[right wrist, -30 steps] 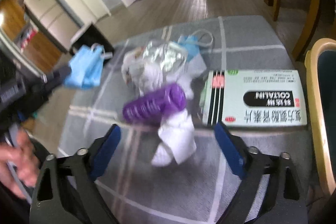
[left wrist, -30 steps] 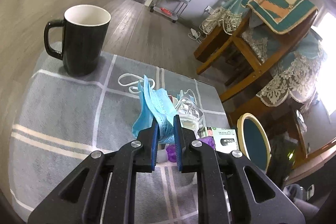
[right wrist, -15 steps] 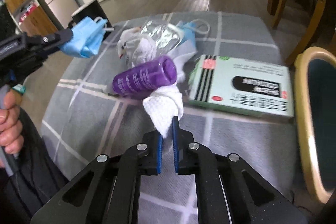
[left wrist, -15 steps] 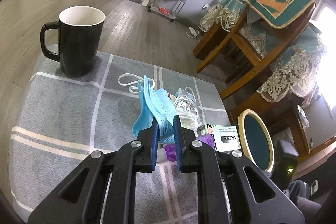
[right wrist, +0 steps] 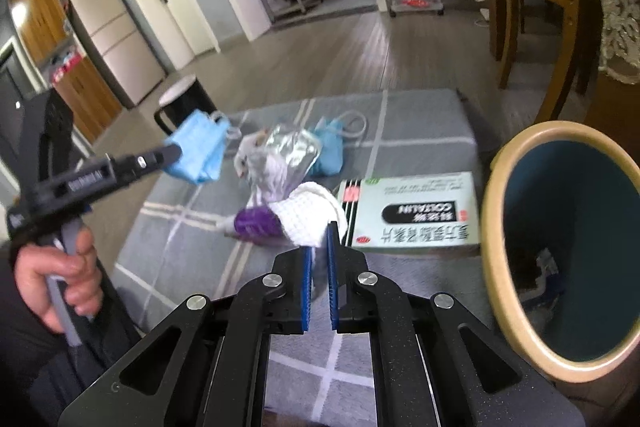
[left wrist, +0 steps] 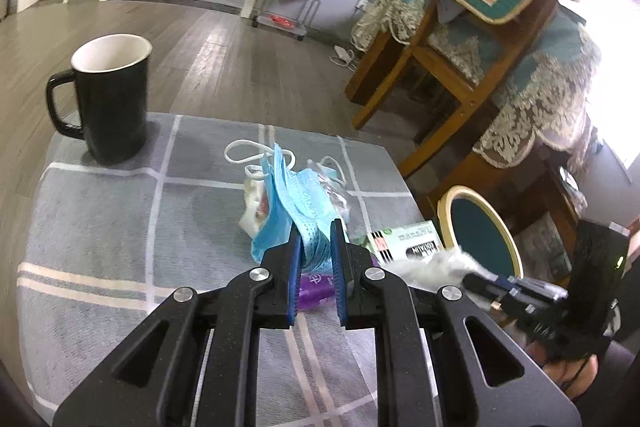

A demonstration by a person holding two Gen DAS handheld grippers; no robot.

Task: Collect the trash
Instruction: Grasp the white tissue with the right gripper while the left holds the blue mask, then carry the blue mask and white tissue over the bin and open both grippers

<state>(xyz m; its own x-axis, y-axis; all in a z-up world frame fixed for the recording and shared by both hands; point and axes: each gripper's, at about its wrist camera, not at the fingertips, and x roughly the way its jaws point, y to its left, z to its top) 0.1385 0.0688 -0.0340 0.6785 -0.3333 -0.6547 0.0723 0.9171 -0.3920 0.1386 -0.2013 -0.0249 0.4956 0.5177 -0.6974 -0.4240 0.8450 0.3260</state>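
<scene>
The right gripper has its fingers clamped on a white tissue just beside the bin; the left gripper pinches a blue mask above the surface. Either thin grip could slip; the tissue's hold looks slight, though blur obscures it.

A second ago the right tool was wide open over the white paper towel. Its two blue sides have since come together on the towel and pinch it. The towel used to lie on the grey cloth beside the purple bottle. Now it hangs up in the air from the tool, closer to the round bin. The left tool has moved a little with its blue mask, and the black mug looks closer.
</scene>
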